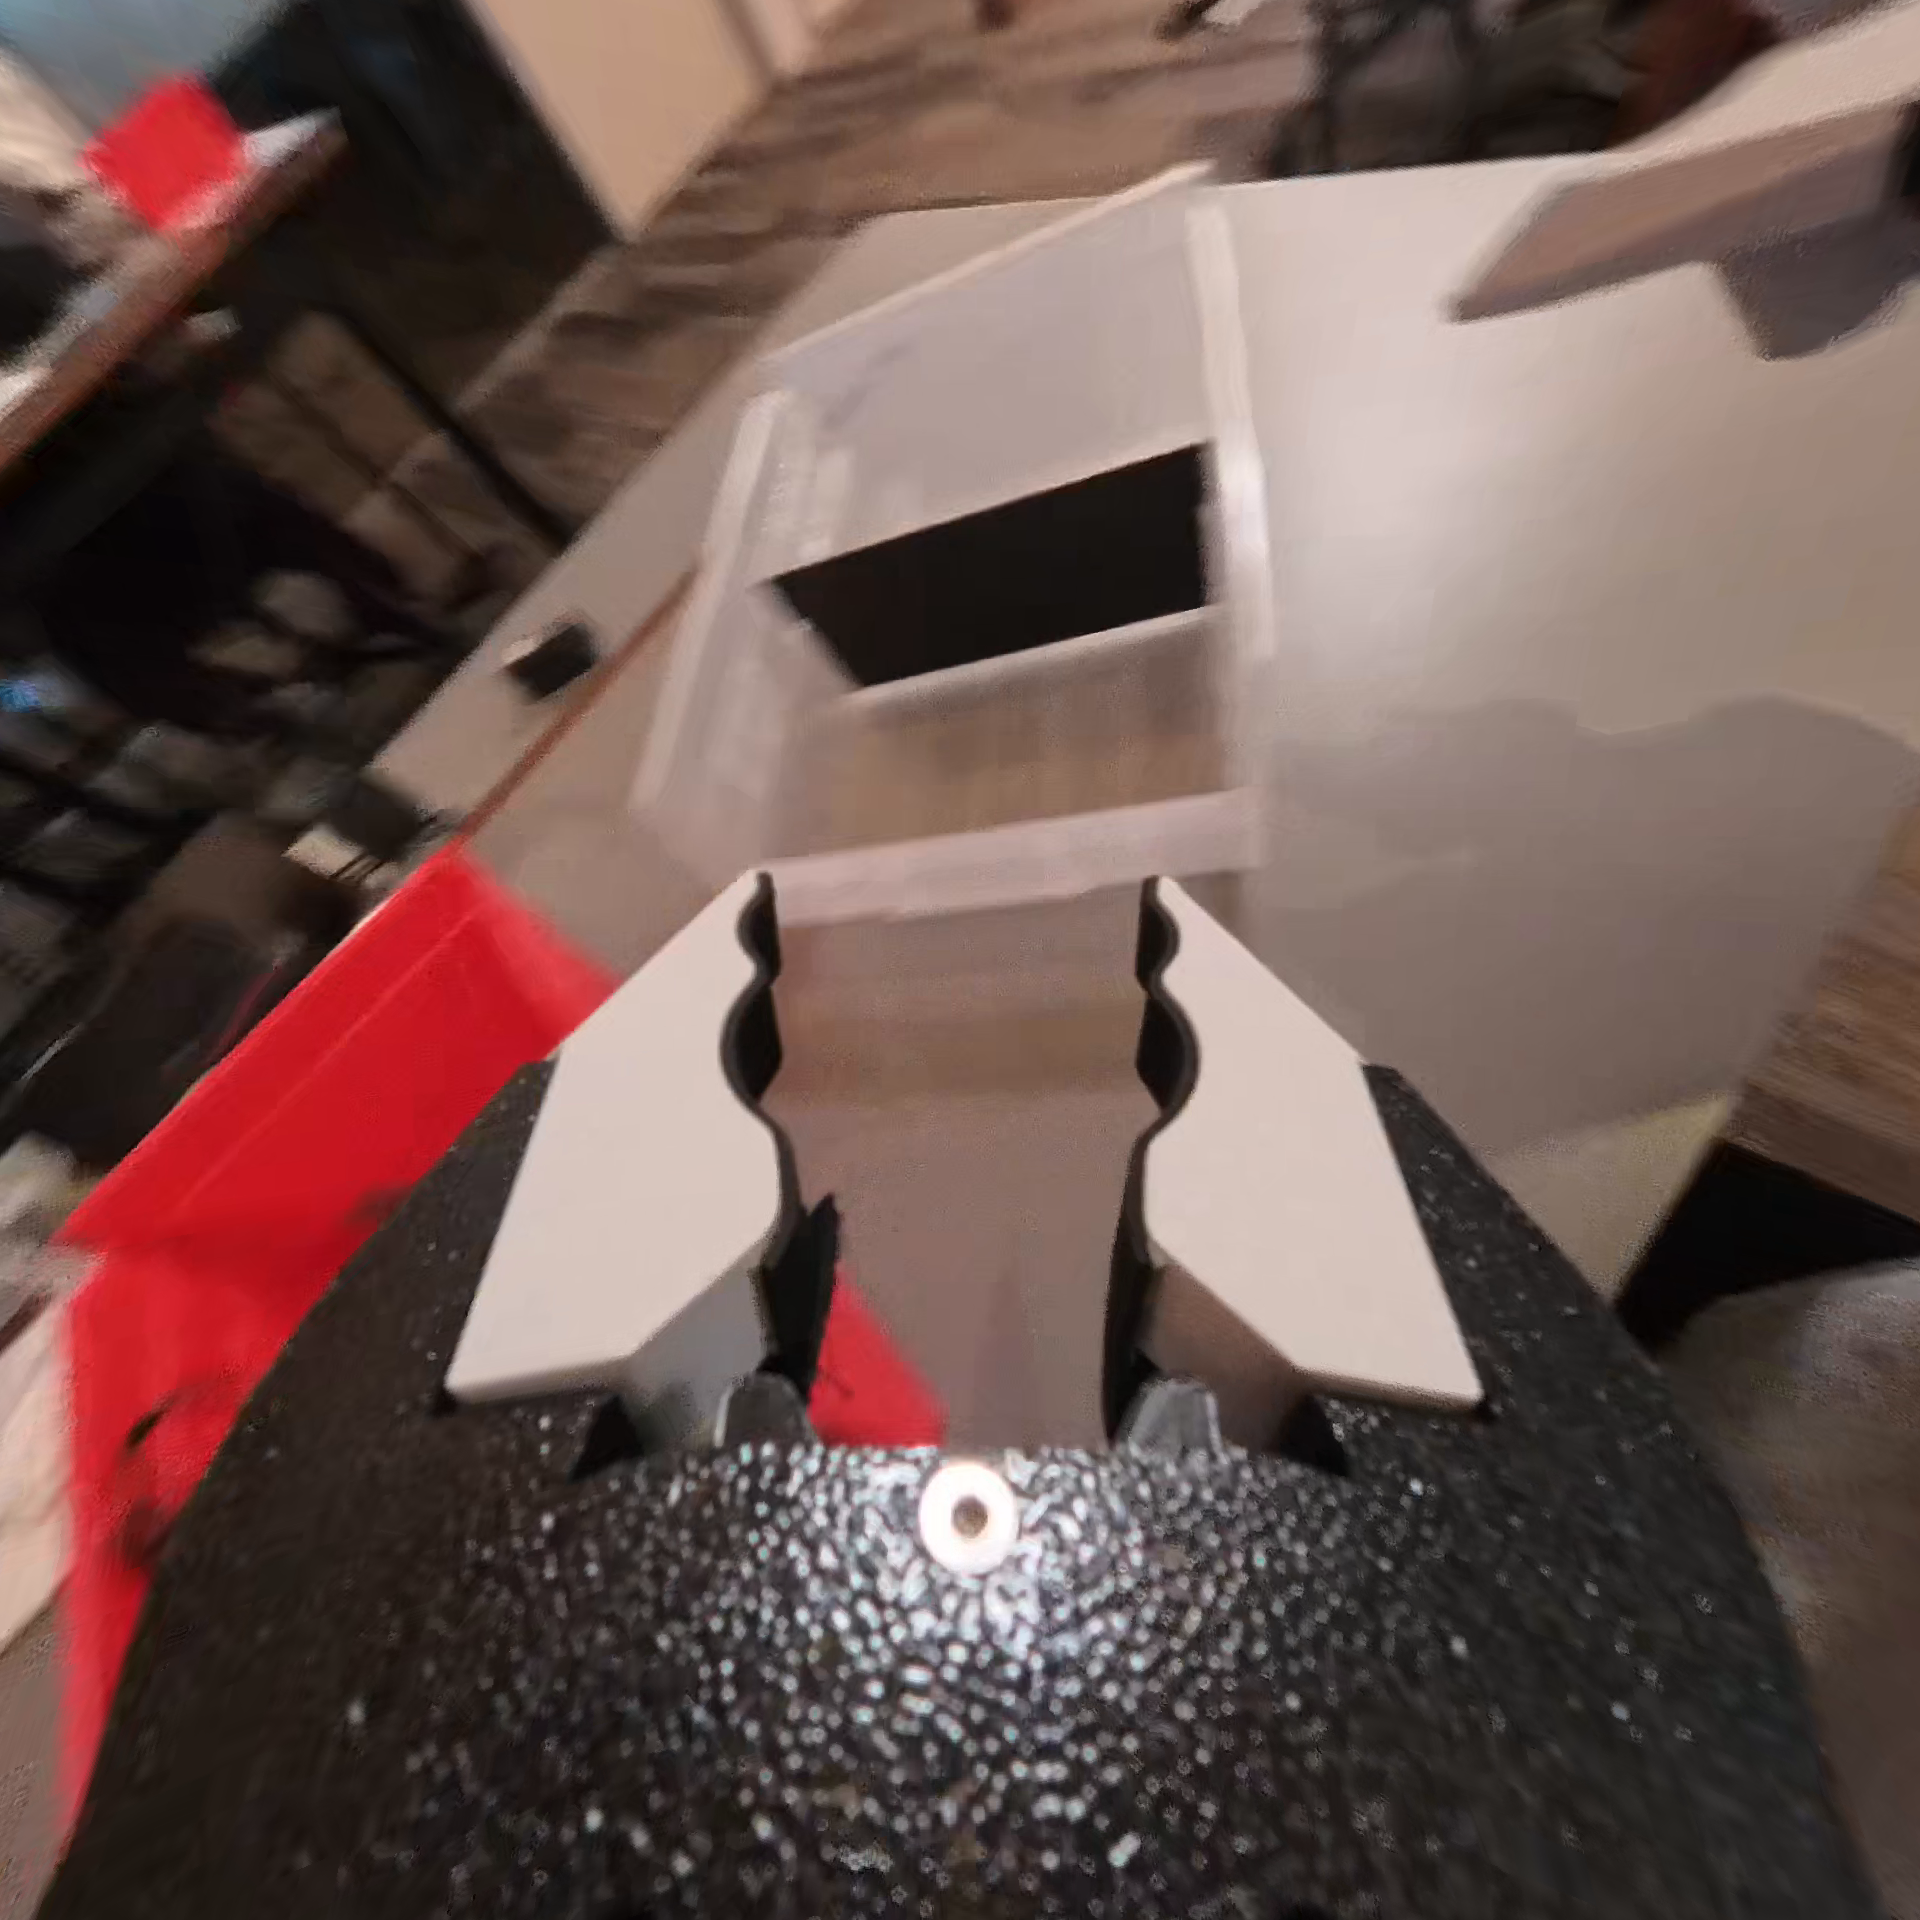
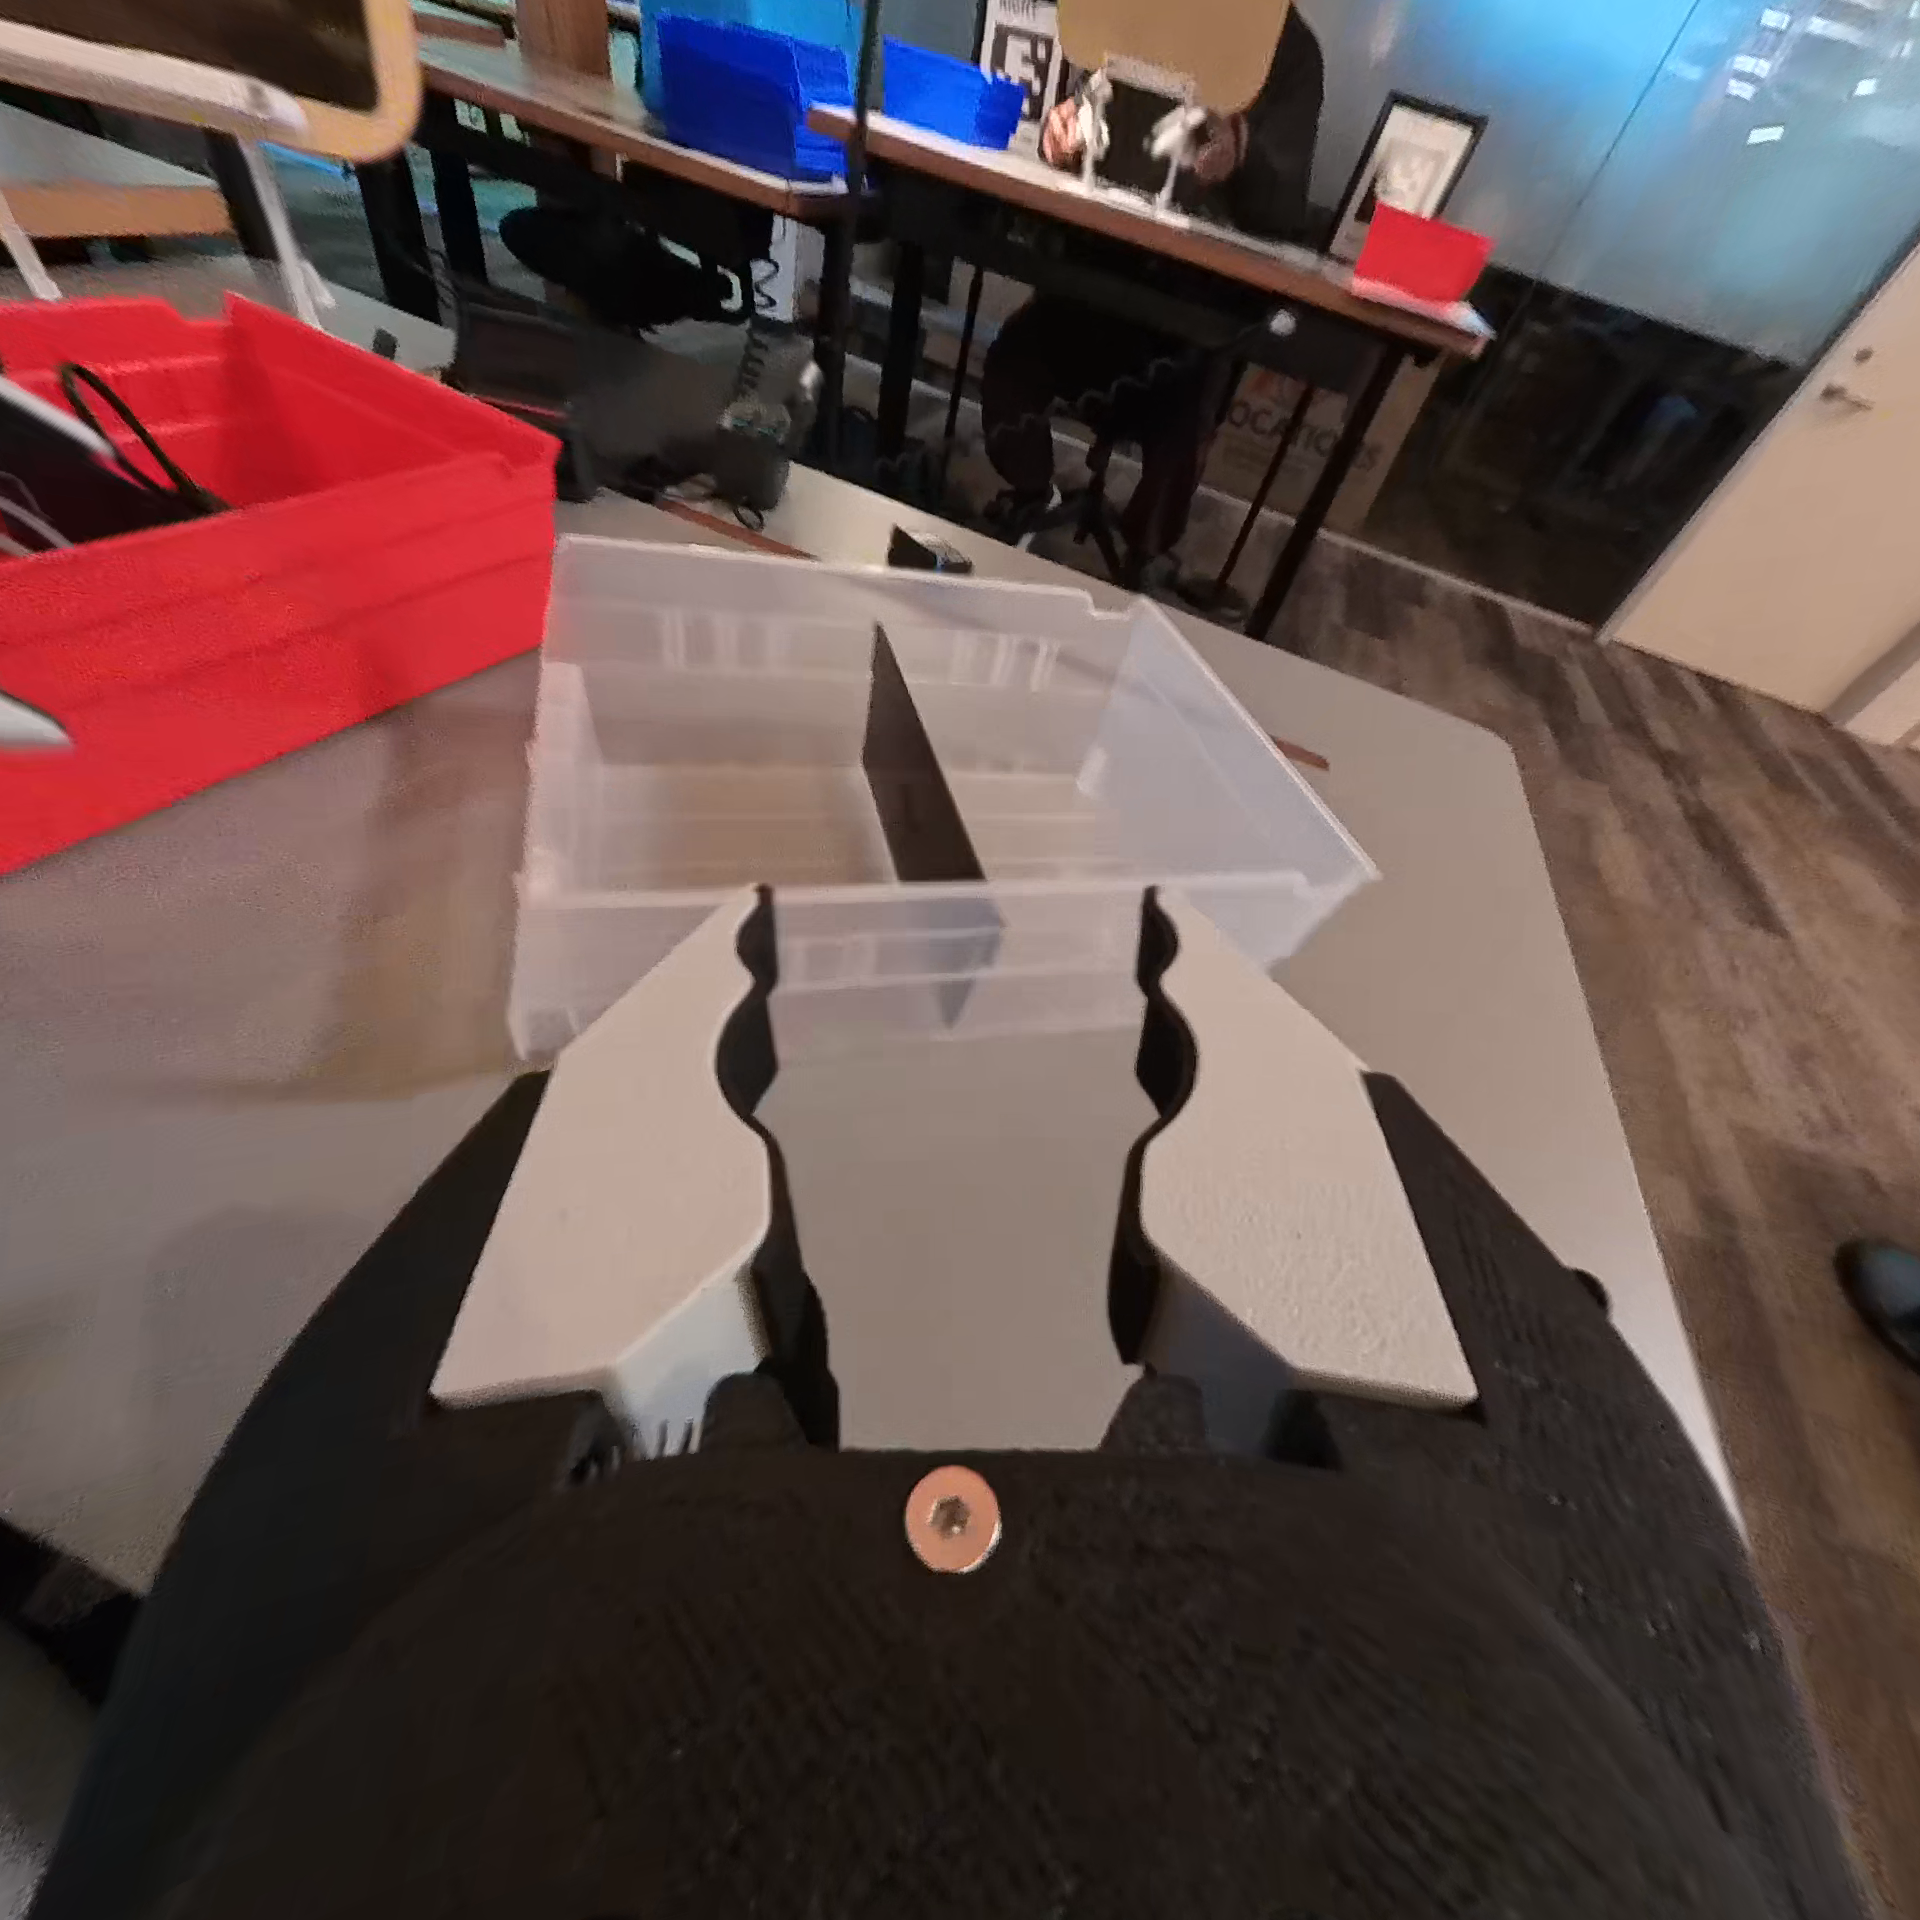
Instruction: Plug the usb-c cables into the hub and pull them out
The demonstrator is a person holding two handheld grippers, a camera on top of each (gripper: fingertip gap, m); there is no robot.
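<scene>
On the table, both left tongs and right tongs gape wide and empty toward the clear divided bin, seemingly ready to reach; no hub visible, dark cables perhaps in the red bin at ten o'clock.

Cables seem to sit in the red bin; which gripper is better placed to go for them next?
Probably left. The left gripper has the red bin right beside its left finger. The right gripper faces the clear divided tray, with the bin farther off. Both are open, empty.
</scene>
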